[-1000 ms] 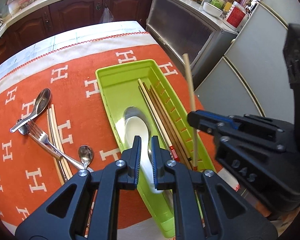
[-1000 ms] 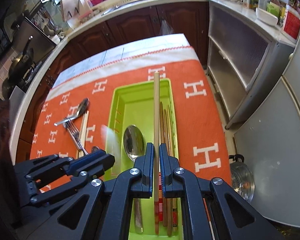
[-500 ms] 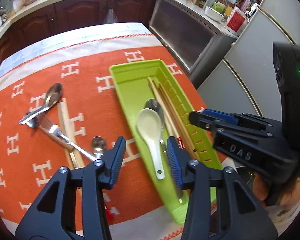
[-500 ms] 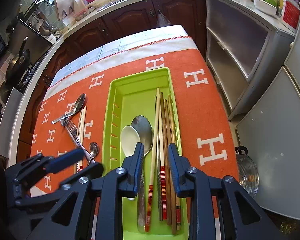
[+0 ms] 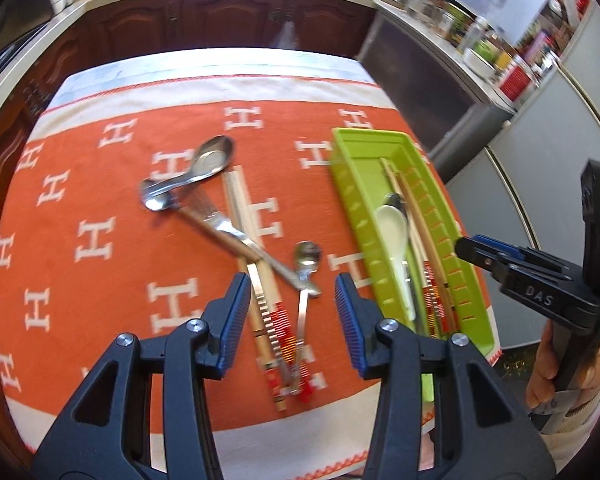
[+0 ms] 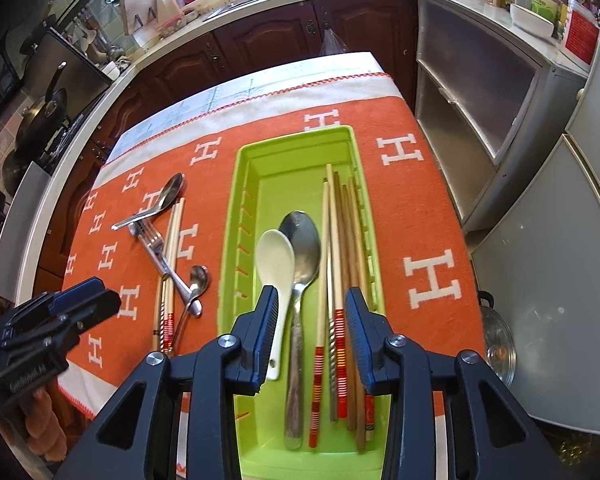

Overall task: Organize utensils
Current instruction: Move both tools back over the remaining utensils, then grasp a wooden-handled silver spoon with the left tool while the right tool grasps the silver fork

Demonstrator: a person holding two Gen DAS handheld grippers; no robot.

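Both tools empty: left tool (image 5: 290, 312) open over crossed fork (image 5: 228, 236) + chopsticks (image 5: 256, 280); right tool (image 6: 311, 330) opening above tray (image 6: 236, 280). Risk: pinching two pcs, one drops.

**Orange, Lime and Steel**

An orange cloth (image 6: 428, 200) patterned with white H letters and edged in white covers the table. At frame centre sits a lime-green tray (image 6: 236, 216) holding a white spoon (image 6: 275, 264), a silver spoon (image 6: 302, 240) and pale and brown chopsticks (image 6: 340, 248) banded red, white and yellow. At left lie silver cutlery (image 6: 156, 246) and cream chopsticks (image 6: 172, 240) with red-striped ends. Dark brown cabinets (image 6: 284, 36) fill the top.
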